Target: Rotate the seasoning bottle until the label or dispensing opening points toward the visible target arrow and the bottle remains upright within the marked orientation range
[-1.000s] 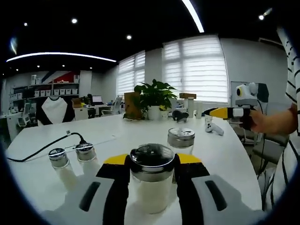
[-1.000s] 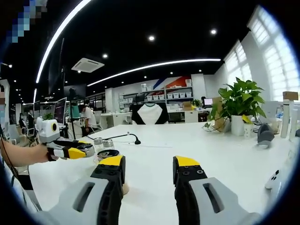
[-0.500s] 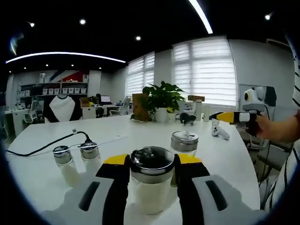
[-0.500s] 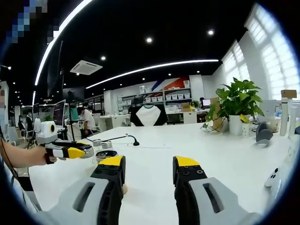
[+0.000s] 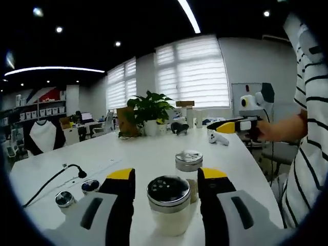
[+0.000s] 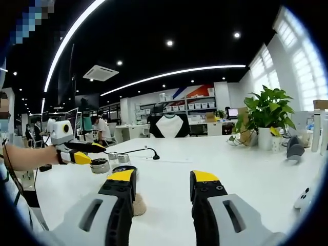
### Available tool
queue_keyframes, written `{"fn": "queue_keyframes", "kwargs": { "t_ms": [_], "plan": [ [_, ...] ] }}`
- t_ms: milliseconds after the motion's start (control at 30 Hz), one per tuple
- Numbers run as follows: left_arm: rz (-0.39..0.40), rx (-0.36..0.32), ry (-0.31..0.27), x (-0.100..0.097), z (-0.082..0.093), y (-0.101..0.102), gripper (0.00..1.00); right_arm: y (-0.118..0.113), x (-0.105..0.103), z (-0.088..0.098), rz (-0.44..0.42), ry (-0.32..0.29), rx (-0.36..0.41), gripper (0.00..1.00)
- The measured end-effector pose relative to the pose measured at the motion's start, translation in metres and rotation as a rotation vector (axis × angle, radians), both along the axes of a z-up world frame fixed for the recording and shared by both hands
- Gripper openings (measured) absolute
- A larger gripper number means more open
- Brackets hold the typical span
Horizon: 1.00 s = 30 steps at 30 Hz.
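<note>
A white-filled seasoning jar [image 5: 168, 205] with a perforated metal lid stands upright on the white table [image 5: 148, 154]. It sits between the jaws of my left gripper [image 5: 168, 175], which is open with a narrow gap on each side of the lid. A second, similar jar [image 5: 189, 160] stands just behind it. In the right gripper view, the left gripper [image 6: 88, 152] is held by a hand at the far left, beside a jar lid [image 6: 100, 165]. My right gripper [image 6: 164, 178] is open with nothing between its jaws, and it hangs over the table's right side [image 5: 225, 125].
Two small shakers [image 5: 65, 198] [image 5: 90, 185] and a black cable [image 5: 56, 177] lie left of the jar. A potted plant [image 5: 148, 108] and a white controller [image 5: 218, 138] sit at the far side. Another jar [image 6: 124, 169] stands partly hidden behind my right gripper's left jaw.
My left jaws, tight against the jar's lid before, now stand apart from it. The left view has pulled back and swung, so the jar looks smaller. The right gripper barely moved.
</note>
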<state>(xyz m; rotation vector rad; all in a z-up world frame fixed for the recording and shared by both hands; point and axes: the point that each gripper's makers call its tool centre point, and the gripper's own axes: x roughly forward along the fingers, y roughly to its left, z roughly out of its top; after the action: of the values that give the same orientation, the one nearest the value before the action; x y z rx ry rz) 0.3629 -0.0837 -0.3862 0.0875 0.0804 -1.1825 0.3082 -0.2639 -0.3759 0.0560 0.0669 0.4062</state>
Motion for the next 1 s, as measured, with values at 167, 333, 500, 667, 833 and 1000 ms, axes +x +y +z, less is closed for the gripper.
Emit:
{"fn": "queue_keyframes", "kwargs": {
  "t_ms": [167,333,500,667,833,1000],
  "plan": [
    [-0.027,0.011,0.001,-0.001,-0.007,-0.001,0.58,0.001,-0.002,-0.002,0.01,-0.01,-0.057,0.42],
    [-0.055,-0.004,0.017,-0.004,-0.009,-0.009,0.56,0.0,0.0,-0.006,0.011,0.005,-0.044,0.42],
    [-0.058,0.004,0.029,-0.005,-0.018,-0.014,0.56,0.0,0.002,-0.007,0.004,0.013,-0.046,0.42],
    [-0.062,0.008,0.043,-0.005,-0.027,-0.015,0.55,0.001,0.004,-0.003,-0.002,0.001,-0.049,0.42],
    [-0.064,-0.005,0.038,-0.006,-0.027,-0.013,0.5,0.0,0.005,-0.004,-0.003,0.008,-0.053,0.42],
    [-0.039,0.019,0.018,-0.005,-0.028,-0.011,0.48,-0.001,0.006,-0.001,-0.014,-0.001,-0.039,0.41]
  ]
}}
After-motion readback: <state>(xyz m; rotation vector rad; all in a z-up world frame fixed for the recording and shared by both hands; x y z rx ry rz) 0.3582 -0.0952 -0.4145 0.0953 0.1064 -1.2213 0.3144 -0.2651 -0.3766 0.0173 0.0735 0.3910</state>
